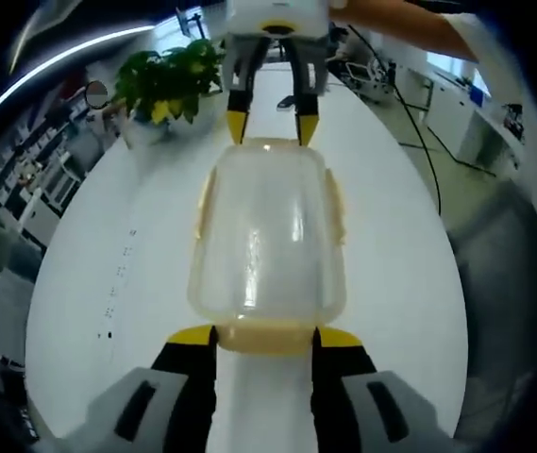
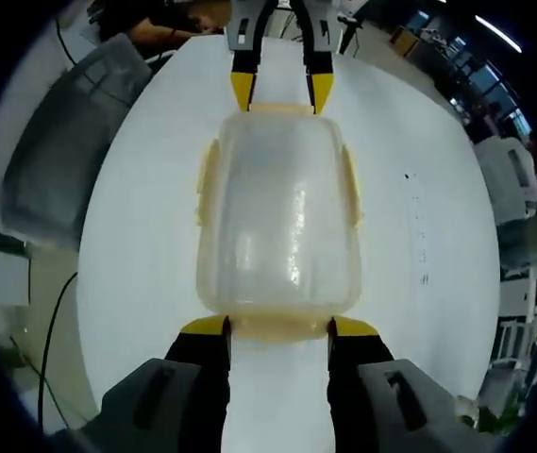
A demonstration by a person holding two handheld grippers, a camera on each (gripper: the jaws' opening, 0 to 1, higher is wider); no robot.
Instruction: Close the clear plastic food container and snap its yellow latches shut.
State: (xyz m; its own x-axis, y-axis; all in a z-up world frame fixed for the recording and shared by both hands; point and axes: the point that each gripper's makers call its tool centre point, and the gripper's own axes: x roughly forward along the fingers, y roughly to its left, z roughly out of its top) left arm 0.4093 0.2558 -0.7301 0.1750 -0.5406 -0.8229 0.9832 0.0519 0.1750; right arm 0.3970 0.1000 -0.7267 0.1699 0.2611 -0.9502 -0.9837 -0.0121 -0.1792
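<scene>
**Container between two hand-held grippers on white worktop**

On the worktop (image 1: pixel 89 283), a long white surface, sits the container (image 1: pixel 268 236), lid on top, alone mid-surface. Nearby: a potted plant (image 1: pixel 166 80) at the far end in the left gripper view, w/ a black cable (image 1: pixel 419 132) trailing off the edge to its right. Right gripper view shows a grey bin (image 2: pixel 70 142) beside the worktop and a cable (image 2: pixel 46 340) on the floor. Nothing blocks either approach.

Left hand-held gripper (image 1: pixel 266 336) is at one short end, jaws apart approx. the width of the yellow latch (image 1: pixel 266 336), tips beside it; can't tell if they press on it. Right hand-held gripper (image 2: pixel 278 327) is at the opposite end, jaws likewise spread either side of that end's latch (image 2: pixel 278 327). Side latches (image 2: pixel 349 184) look flared out from the walls.
</scene>
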